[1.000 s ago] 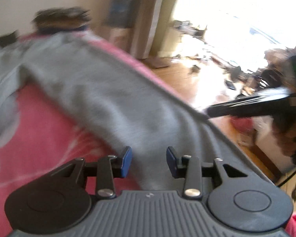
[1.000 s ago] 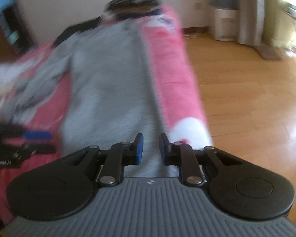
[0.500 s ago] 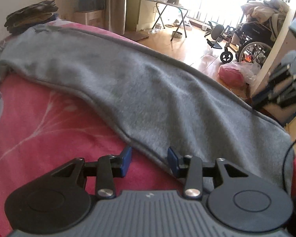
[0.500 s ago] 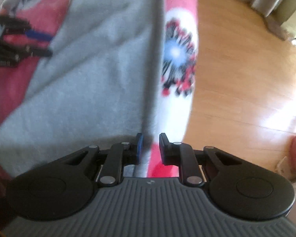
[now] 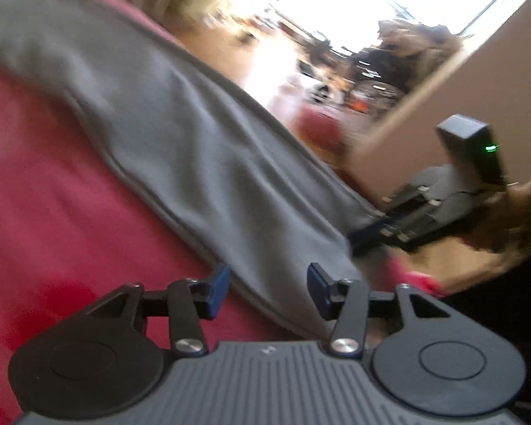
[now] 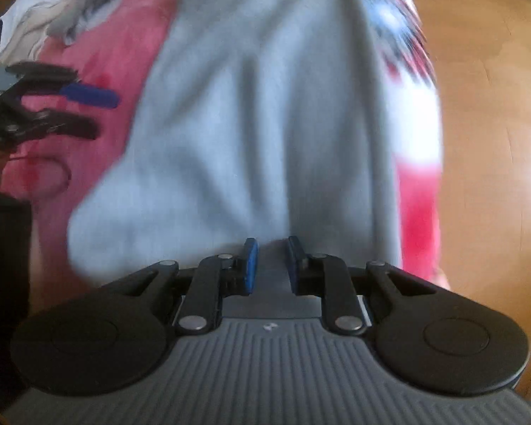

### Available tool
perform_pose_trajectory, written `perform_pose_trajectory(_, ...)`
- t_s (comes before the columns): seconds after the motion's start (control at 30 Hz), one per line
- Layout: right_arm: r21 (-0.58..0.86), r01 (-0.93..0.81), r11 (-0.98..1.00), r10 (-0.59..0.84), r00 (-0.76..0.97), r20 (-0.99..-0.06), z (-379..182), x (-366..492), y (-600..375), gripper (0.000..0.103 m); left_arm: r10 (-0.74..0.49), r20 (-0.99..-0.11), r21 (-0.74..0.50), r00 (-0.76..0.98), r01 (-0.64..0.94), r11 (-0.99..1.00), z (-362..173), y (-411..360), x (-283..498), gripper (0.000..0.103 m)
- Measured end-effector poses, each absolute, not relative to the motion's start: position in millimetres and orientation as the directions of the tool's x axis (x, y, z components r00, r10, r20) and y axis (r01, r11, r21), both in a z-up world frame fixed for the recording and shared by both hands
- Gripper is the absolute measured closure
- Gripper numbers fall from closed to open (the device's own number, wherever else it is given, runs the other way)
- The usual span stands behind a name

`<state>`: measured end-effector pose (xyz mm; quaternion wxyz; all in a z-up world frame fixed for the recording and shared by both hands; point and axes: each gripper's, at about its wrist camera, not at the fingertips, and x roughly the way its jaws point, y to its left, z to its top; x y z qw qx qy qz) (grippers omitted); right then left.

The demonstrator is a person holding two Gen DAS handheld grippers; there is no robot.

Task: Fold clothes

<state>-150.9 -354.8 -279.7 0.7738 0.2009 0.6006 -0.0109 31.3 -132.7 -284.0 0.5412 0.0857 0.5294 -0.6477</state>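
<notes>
Both views are smeared by motion, so fine detail is lost. In the left wrist view the room beyond the bed is washed out by glare, and the clutter there cannot be made out. The grey garment point(image 5: 180, 134) lies long and flat across the red bedcover point(image 5: 53, 194), its near end running under the camera housing and cut off from sight. In the right wrist view the garment point(image 6: 258, 113) fills the middle of the frame, with its far end cut off at the top edge. A crumpled pile of pale clothes point(image 6: 49, 21) sits at the upper left, too blurred to sort into separate pieces. The wooden floor point(image 6: 488, 124) shows to the right of the bed.

The left claw point(image 5: 267, 288) tilts down over the garment's seamed edge. Its 2 blue pads are apart and opening, with the cloth edge below the gap and neither pad pressing it. The right claw point(image 6: 270, 264) points steeply down at the garment's near end, its pads drawn close with a narrow gap left; whether cloth is pinched there cannot be told. In the left wrist view, a hand point(image 5: 506, 216) grips the right claw's body at the bed's edge.
</notes>
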Motion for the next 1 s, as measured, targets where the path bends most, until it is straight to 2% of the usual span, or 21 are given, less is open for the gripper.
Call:
perform_pose_trajectory(0.1, 0.336, 0.357, 0.872, 0.214, 0.34, -0.916, -258, -184, -371, 0.085, -0.554, -0.648, -0.672, -0.522, 0.734, 0.094, -295, -130, 24, 0.05)
perform_pose_trajectory(0.17, 0.384, 0.439, 0.812, 0.186, 0.43, -0.884, -248, -209, -386, 0.074, -0.523, -0.638, -0.688, -0.566, 0.723, 0.058, -299, -128, 17, 0.048)
perform_pose_trajectory(0.23, 0.428, 0.509, 0.747, 0.154, 0.494, -0.856, -245, -233, -400, 0.068, -0.501, -0.631, -0.695, -0.592, 0.719, 0.025, -300, -127, 10, 0.047)
perform_pose_trajectory(0.27, 0.438, 0.529, 0.727, 0.151, 0.5, -0.853, -250, -240, -403, 0.063, -0.501, -0.63, -0.692, -0.594, 0.722, 0.014, -299, -126, 6, 0.047)
perform_pose_trajectory(0.4, 0.503, 0.582, 0.639, 0.168, 0.532, -0.83, -272, -256, -409, 0.061, -0.544, -0.632, -0.66, -0.551, 0.751, 0.006, -298, -122, -7, 0.045)
perform_pose_trajectory(0.47, 0.53, 0.592, 0.607, 0.166, 0.558, -0.813, -280, -268, -406, 0.056, -0.577, -0.638, -0.64, -0.511, 0.768, 0.028, -296, -121, -11, 0.045)
perform_pose_trajectory(0.67, 0.632, 0.587, 0.505, 0.177, 0.646, -0.742, -302, -272, -412, 0.053, -0.642, -0.643, -0.58, -0.417, 0.813, 0.053, -293, -119, -27, 0.046)
perform_pose_trajectory(0.77, 0.655, 0.569, 0.497, 0.193, 0.664, -0.723, -306, -267, -410, 0.052, -0.635, -0.651, -0.554, -0.415, 0.832, 0.024, -292, -114, -38, 0.045)
perform_pose_trajectory(1.0, 0.638, 0.553, 0.536, 0.229, 0.632, -0.74, -306, -271, -392, 0.051, -0.598, -0.68, -0.518, -0.425, 0.855, -0.02, -296, -115, -53, 0.045)
